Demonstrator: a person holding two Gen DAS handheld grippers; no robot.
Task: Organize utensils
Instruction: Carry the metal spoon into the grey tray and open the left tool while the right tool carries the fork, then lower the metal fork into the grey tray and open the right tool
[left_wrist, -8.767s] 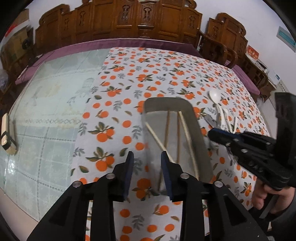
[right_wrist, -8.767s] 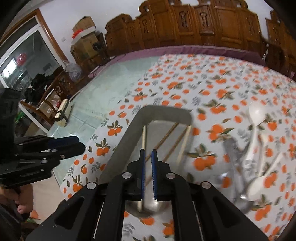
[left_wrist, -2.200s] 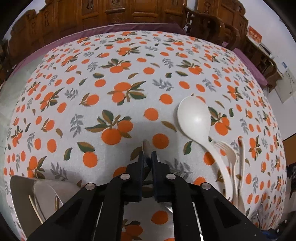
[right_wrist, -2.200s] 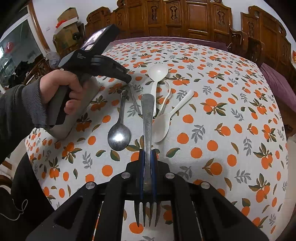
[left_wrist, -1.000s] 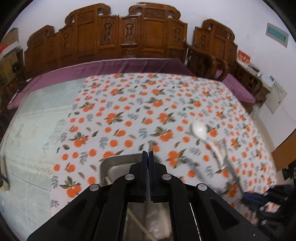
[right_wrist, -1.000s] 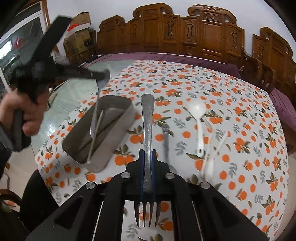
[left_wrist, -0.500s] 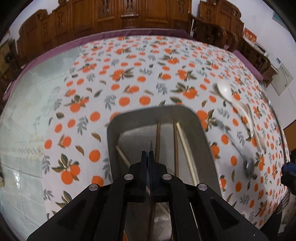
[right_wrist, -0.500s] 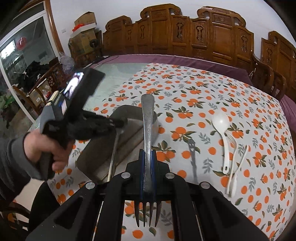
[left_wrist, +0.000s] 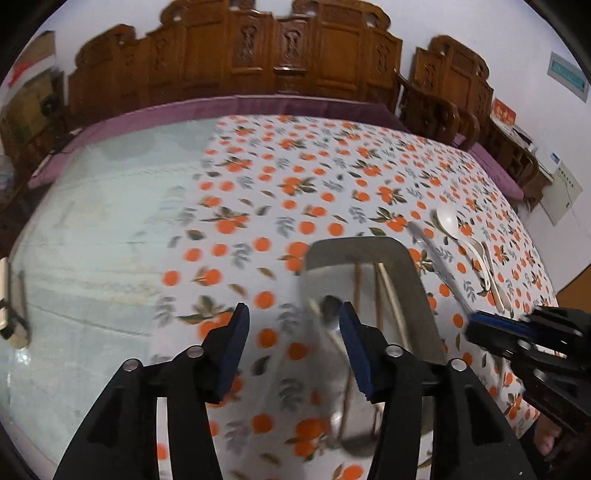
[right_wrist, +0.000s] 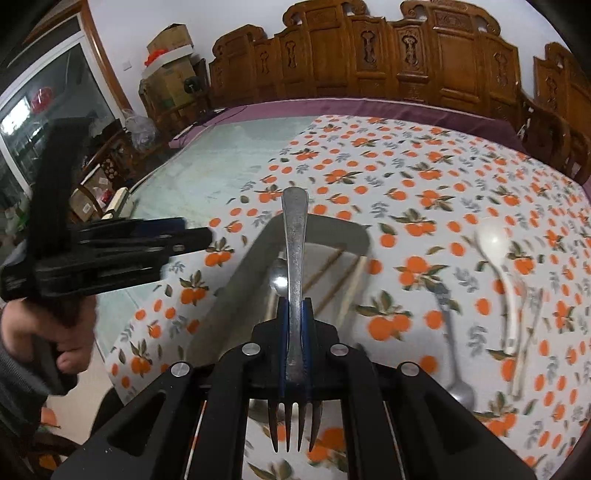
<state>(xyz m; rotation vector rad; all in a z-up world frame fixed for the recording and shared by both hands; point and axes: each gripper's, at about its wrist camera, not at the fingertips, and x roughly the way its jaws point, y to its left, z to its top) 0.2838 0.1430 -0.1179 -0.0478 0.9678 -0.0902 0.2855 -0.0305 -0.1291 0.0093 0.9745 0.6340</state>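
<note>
Left gripper (left_wrist: 293, 334) gapes wide, empty, just above the tray (left_wrist: 419, 291), where a spoon (left_wrist: 330, 306) lies among chopsticks (left_wrist: 357, 282). Right gripper (right_wrist: 293, 325) clamps a fork (right_wrist: 294, 236) mid-handle, handle pointing trayward, evidently for depositing next.

Chopsticks (left_wrist: 384, 284) and a spoon (right_wrist: 277, 277) crowd the tray (left_wrist: 417, 273).
</note>
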